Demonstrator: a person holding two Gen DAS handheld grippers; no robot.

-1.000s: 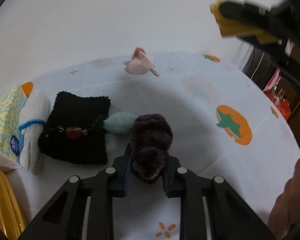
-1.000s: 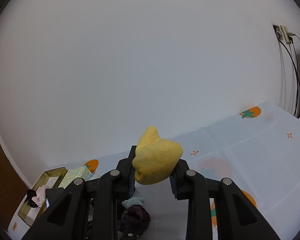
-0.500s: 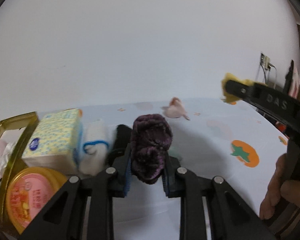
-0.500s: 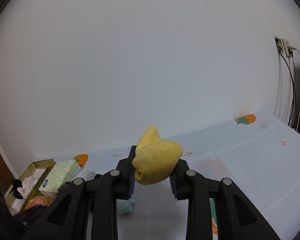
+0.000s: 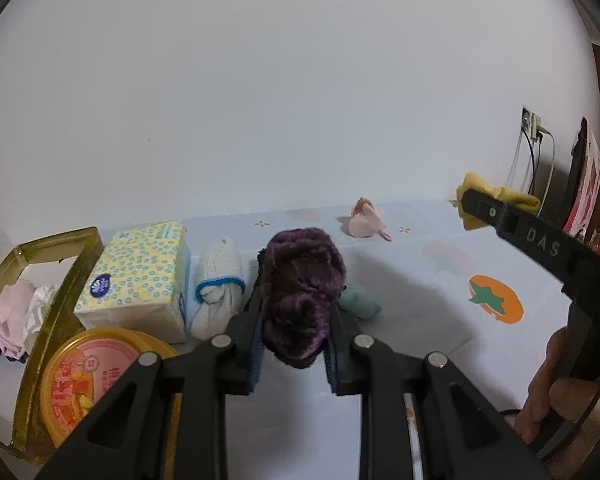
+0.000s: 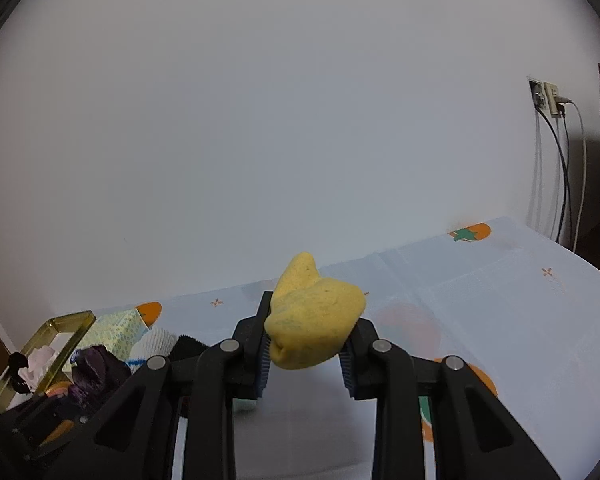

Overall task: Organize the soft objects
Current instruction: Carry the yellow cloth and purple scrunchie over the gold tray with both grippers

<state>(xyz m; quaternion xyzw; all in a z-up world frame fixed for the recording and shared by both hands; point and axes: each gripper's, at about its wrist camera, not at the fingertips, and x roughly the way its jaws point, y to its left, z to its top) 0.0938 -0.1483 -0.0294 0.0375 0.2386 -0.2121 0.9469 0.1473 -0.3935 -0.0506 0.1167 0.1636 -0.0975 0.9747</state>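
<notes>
While left claw (image 5: 294, 344) grips purple cloth (image 5: 302, 292) — right claw (image 6: 305, 354) grips yellow, seemingly foam, lump (image 6: 314, 328).

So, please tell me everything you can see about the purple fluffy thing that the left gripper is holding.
The purple fluffy thing is a dark violet, plush-looking bundle, apparently soft fabric bunched into rounded lobes. It is pinched between the two fingers of the left gripper, bulging above and in front of them, held off the tablecloth. Only the finger pads appear to touch it. The right wrist view shows it at the lower left, near the gold tin. What item it is cannot be told.
</notes>
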